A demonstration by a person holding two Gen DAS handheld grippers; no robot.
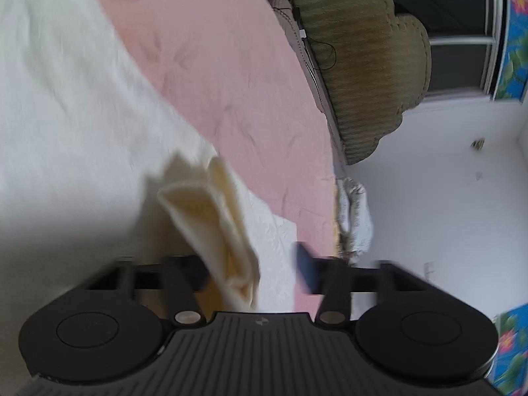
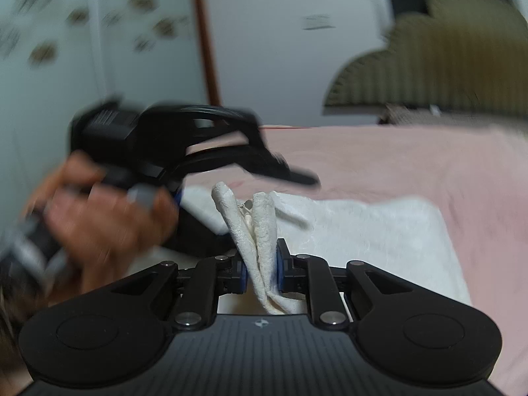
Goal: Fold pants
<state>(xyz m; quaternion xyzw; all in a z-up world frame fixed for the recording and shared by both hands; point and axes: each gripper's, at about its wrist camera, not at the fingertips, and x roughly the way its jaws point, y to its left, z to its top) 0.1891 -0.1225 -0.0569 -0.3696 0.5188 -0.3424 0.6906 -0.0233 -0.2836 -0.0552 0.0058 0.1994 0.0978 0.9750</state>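
While the right tool is clamped down tight on a bunched fold of the white pants, the blue pads pressing the cloth from both sides, the left tool is a different story: its jaws stand partly apart, and a cream-coloured fold of the same pants sits up between them, lying against the left finger, while the blue pad on the other finger is clear of the cloth, so nothing is pinched there. From the right wrist view you can also see the left tool from the side, black and pretty blurred, gripped by a hand at the left of the picture and hovering just over the pants. The rest of the pants lie spread flat on a bed, on top of a pink sheet, running off toward the foot of the picture in the left wrist view. Behind the bed is an olive, ribbed, scalloped headboard, and past that a white wall. Off the side of the bed there's a white floor and a bright flowered curtain at the frame's edge.
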